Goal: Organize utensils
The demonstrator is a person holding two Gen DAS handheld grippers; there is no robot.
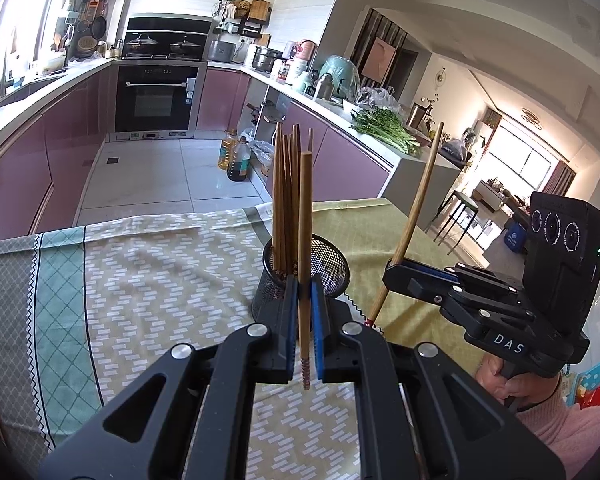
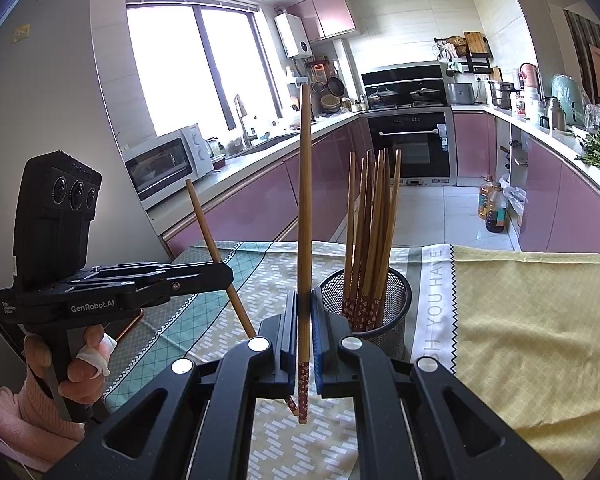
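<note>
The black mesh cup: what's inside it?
The mesh cup holds a bunch of wooden chopsticks standing upright, patterned red ends down. Its bottom is hidden behind the gripper.

You see matt wooden chopsticks [image 2: 374, 220] in a black wire-mesh metal holder [image 2: 392, 308] (fine weave), on a matt printed cloth [image 1: 148, 264].
</note>
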